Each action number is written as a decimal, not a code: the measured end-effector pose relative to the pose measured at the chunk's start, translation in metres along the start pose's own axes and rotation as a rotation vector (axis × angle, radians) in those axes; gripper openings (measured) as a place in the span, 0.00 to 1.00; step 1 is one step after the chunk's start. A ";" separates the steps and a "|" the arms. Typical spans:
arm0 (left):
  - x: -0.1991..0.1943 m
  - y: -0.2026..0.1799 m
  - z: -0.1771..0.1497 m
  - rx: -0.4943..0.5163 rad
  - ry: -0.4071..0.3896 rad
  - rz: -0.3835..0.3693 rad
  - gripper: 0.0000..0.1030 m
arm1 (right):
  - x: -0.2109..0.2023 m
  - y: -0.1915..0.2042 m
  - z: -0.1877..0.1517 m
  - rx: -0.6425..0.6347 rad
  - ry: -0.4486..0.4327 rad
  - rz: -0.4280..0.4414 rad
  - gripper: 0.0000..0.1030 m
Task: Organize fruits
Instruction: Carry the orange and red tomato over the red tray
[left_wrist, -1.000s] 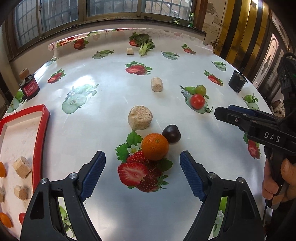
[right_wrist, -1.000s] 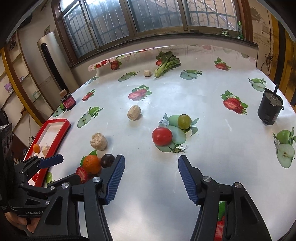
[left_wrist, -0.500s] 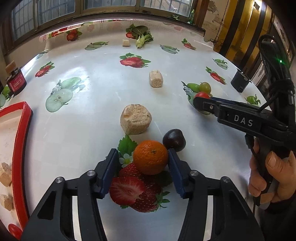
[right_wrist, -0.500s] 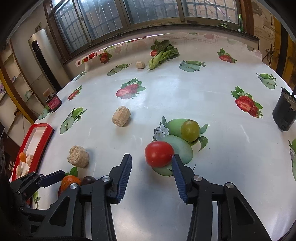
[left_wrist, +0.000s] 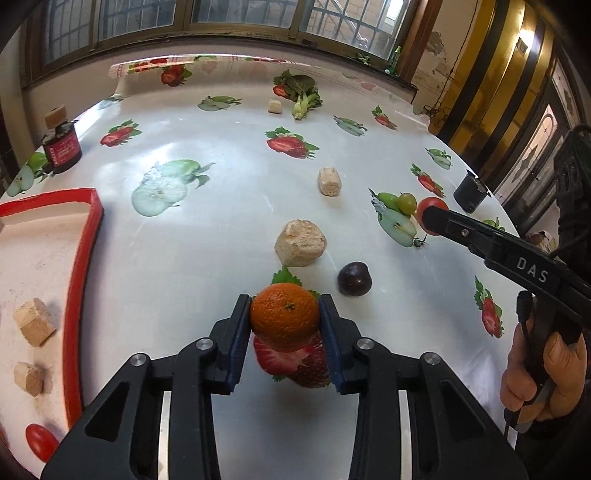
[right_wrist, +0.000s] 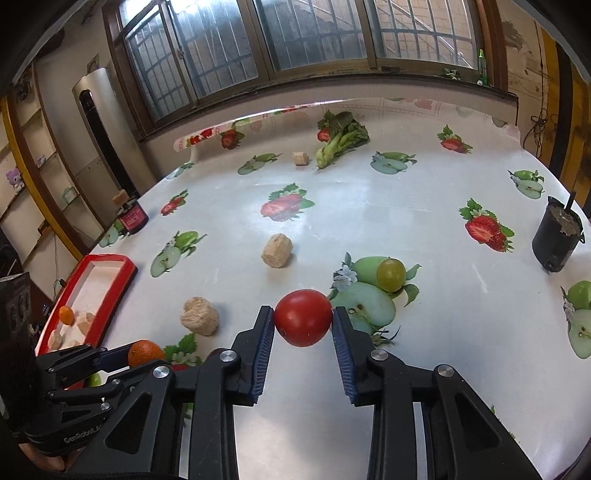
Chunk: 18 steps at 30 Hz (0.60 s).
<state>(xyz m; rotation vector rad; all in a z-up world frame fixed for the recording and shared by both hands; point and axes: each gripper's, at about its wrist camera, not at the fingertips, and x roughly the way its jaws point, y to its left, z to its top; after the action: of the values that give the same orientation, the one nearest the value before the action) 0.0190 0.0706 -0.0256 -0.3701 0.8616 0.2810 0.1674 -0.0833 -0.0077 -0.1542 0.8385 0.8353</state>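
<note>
- left gripper (left_wrist: 285, 320) — jaws just closed, clenched on the orange (left_wrist: 284, 316), low over the counter (left_wrist: 229, 229); presumably bound for the red tray (left_wrist: 79, 295)
- right gripper (right_wrist: 303, 325) — jaws just closed, pinching the tomato (right_wrist: 303, 322)

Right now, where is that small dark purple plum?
In the left wrist view the small dark purple plum lies loose on the fruit-print tablecloth, just right of the orange mandarin in the left claw, near the beige crumbly chunk.
</note>
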 end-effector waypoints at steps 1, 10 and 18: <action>-0.006 0.003 -0.001 -0.001 -0.013 0.021 0.32 | -0.006 0.005 0.000 -0.003 -0.010 0.013 0.32; -0.047 0.036 -0.009 -0.047 -0.089 0.112 0.32 | -0.031 0.057 -0.009 -0.060 -0.033 0.094 0.32; -0.072 0.065 -0.017 -0.077 -0.120 0.162 0.33 | -0.033 0.096 -0.015 -0.112 -0.022 0.138 0.32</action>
<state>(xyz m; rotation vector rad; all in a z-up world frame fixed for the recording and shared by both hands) -0.0620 0.1152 0.0074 -0.3521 0.7649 0.4833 0.0783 -0.0441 0.0242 -0.1868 0.7886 1.0122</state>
